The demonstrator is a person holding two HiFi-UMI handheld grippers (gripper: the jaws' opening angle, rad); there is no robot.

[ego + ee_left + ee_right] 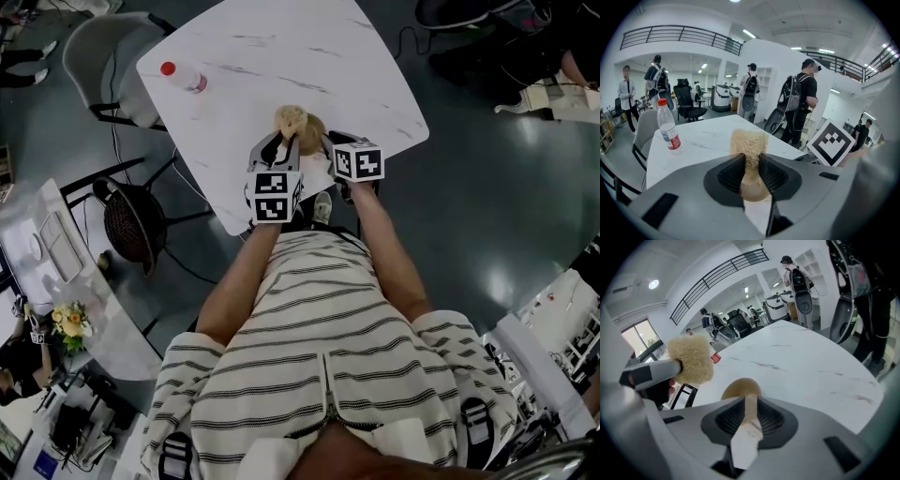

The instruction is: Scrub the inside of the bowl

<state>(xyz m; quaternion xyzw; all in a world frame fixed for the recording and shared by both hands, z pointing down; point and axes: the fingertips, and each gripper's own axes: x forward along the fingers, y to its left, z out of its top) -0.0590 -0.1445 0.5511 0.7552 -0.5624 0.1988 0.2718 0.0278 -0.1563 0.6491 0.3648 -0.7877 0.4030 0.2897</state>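
Grippers number two; there is one bowl, one scrubber, one bottle and one table.

The small round tan wooden bowl (741,389) sits at the near edge of the white marble-patterned table (309,56), close in front of the person in the striped shirt (319,328). Its surface is smooth and plain, with a thin wall.

The right gripper (750,416) straddles the bowl's near rim. Its jaws are narrowly apart, with the wall upright between the ribbed pads and no clear squeeze on it.

The left gripper (751,171) is clamped on the pale, fibrous loofah scrubber (749,143), whose frayed head sticks out past the jaws. In the right gripper view the scrubber hangs up and to the left of the bowl, apart from it. In the left gripper view the bowl shows just below the jaws.

The clear plastic bottle with a red cap and red label (185,78) stands upright at the table's far corner, well apart from the bowl. A grey chair (98,56) stands beyond that corner, and a dark round-backed chair (131,220) beside the table. Several people with backpacks stand in the background.
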